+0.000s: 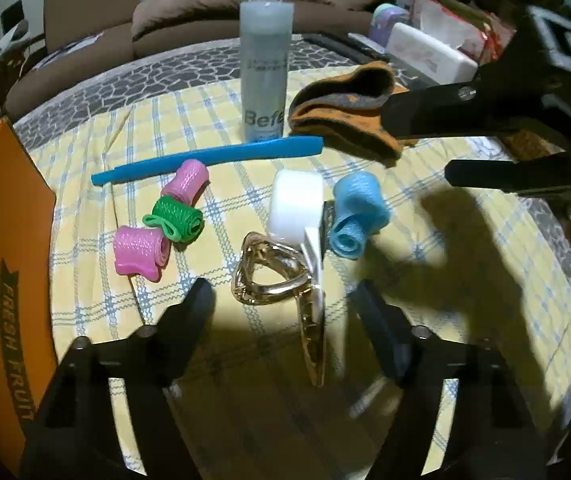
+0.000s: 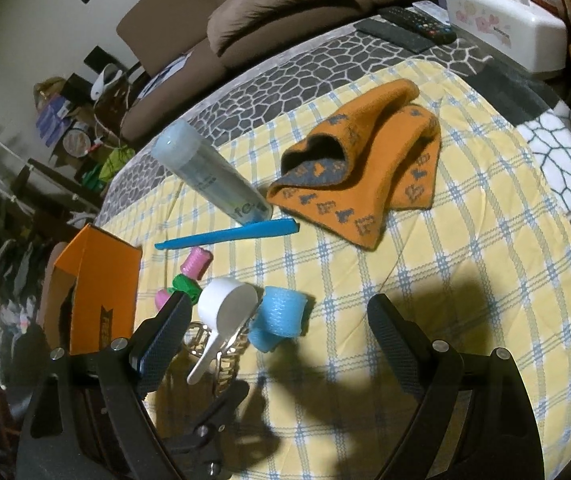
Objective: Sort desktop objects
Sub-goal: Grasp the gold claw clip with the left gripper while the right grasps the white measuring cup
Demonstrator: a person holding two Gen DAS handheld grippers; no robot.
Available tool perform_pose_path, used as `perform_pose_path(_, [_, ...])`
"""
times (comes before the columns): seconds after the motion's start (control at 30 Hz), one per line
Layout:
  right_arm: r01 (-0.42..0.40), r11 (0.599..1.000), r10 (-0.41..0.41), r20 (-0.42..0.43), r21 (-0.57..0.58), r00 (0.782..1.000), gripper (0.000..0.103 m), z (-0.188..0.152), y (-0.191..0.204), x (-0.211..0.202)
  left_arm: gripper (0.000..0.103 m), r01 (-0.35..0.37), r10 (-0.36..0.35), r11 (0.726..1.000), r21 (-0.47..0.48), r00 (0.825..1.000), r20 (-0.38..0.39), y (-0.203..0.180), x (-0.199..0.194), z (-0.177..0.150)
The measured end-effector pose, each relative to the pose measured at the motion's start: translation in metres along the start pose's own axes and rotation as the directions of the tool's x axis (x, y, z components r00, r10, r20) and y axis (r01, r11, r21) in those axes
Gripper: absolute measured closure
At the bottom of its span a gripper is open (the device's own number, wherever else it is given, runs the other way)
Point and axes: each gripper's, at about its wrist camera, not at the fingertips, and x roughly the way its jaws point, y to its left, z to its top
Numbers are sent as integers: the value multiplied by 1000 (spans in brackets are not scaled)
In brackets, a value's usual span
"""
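My left gripper [image 1: 283,296] hangs low over the yellow checked cloth, jaws partly apart, straddling a gold claw clip [image 1: 269,276] and a flat gold clip [image 1: 313,340] without touching them. Just beyond lie a white scoop [image 1: 295,208], a blue roller [image 1: 359,216], a green roller [image 1: 177,220] and two pink rollers [image 1: 139,252]. My right gripper [image 2: 281,304] stands open and empty above the blue roller [image 2: 281,316]; it also shows at the left wrist view's right edge.
A grey bottle [image 1: 265,68] stands behind a blue stick [image 1: 205,160]. An orange knit cloth [image 2: 365,168] lies at the back right. An orange box [image 1: 1,260] borders the left. A tissue box [image 2: 501,24] and remotes [image 2: 417,24] sit at the table's far edge.
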Motion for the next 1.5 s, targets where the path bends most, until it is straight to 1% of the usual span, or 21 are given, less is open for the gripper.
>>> perform_pose_path(0.03, [-3, 1000, 3, -2, 1, 1000, 12, 0, 0, 1, 48, 10, -10, 1000, -10, 1000, 0, 2, 2, 0])
perform_pose_path(0.07, [-8, 1000, 8, -4, 1, 1000, 12, 0, 0, 2, 55, 17, -17, 1000, -21, 1000, -1, 4, 4, -1])
perform_pose_path(0.1, [-18, 1000, 18, -5, 1, 1000, 12, 0, 1, 3, 57, 21, -21, 999, -30, 1000, 4, 6, 4, -2])
perform_pose_path(0.17, [-59, 998, 59, -5, 8, 998, 12, 0, 4, 4, 58, 37, -36, 999, -40, 999, 19, 10, 4, -2])
perform_pose_path(0.23, [-123, 992, 123, -6, 23, 992, 19, 1, 7, 6, 58, 52, -51, 998, -48, 998, 25, 12, 3, -3])
perform_pose_path(0.3, [-173, 984, 174, -21, 37, 985, 38, 0, 13, 11, 58, 59, -57, 997, -52, 998, 29, 13, 2, -4])
perform_pose_path(0.37, [-211, 976, 214, -50, 50, 976, 47, -2, 20, 19, 58, 62, -60, 997, -52, 998, 34, 13, 2, -4])
perform_pose_path(0.47, [-247, 966, 253, -84, 79, 964, 49, -7, 27, 33, 58, 68, -66, 996, -51, 997, 39, 12, 3, -4])
perform_pose_path(0.53, [-257, 961, 266, -93, 101, 959, 52, -9, 28, 41, 58, 76, -74, 996, -55, 996, 44, 13, 3, -4])
perform_pose_path(0.63, [-255, 958, 267, -89, 128, 959, 59, -10, 24, 49, 58, 88, -85, 994, -67, 995, 48, 15, 3, -4])
perform_pose_path(0.67, [-256, 957, 269, -87, 140, 959, 65, -9, 22, 51, 58, 90, -87, 994, -68, 995, 49, 15, 3, -5])
perform_pose_path(0.7, [-262, 952, 278, -86, 159, 957, 68, -10, 19, 55, 58, 91, -87, 994, -68, 995, 50, 15, 3, -5])
perform_pose_path(0.77, [-271, 944, 290, -83, 188, 953, 69, -10, 14, 59, 58, 92, -89, 993, -71, 995, 53, 14, 2, -5])
perform_pose_path(0.83, [-289, 931, 311, -69, 224, 948, 78, -11, 8, 63, 58, 97, -93, 992, -79, 994, 57, 15, 1, -6])
perform_pose_path(0.87, [-304, 921, 327, -60, 245, 943, 87, -11, 5, 65, 58, 100, -95, 992, -83, 994, 58, 16, 1, -6])
perform_pose_path(0.9, [-317, 912, 341, -52, 260, 939, 89, -11, 2, 66, 59, 102, -97, 991, -87, 993, 60, 16, 0, -5])
perform_pose_path(1.0, [-369, 881, 392, -22, 297, 920, 93, -11, -5, 65, 60, 109, -103, 989, -101, 992, 67, 19, -1, -4])
perform_pose_path(1.17, [-446, 835, 462, 30, 321, 886, 94, -6, -7, 58, 61, 123, -112, 985, -123, 989, 95, 24, -9, 0])
perform_pose_path(1.4, [-522, 806, 527, 63, 280, 847, 94, 1, 7, 44, 61, 134, -110, 981, -140, 980, 165, 32, -37, 11])
perform_pose_path(1.5, [-551, 795, 550, 80, 254, 831, 94, 6, 20, 34, 61, 137, -105, 980, -148, 973, 206, 37, -55, 18])
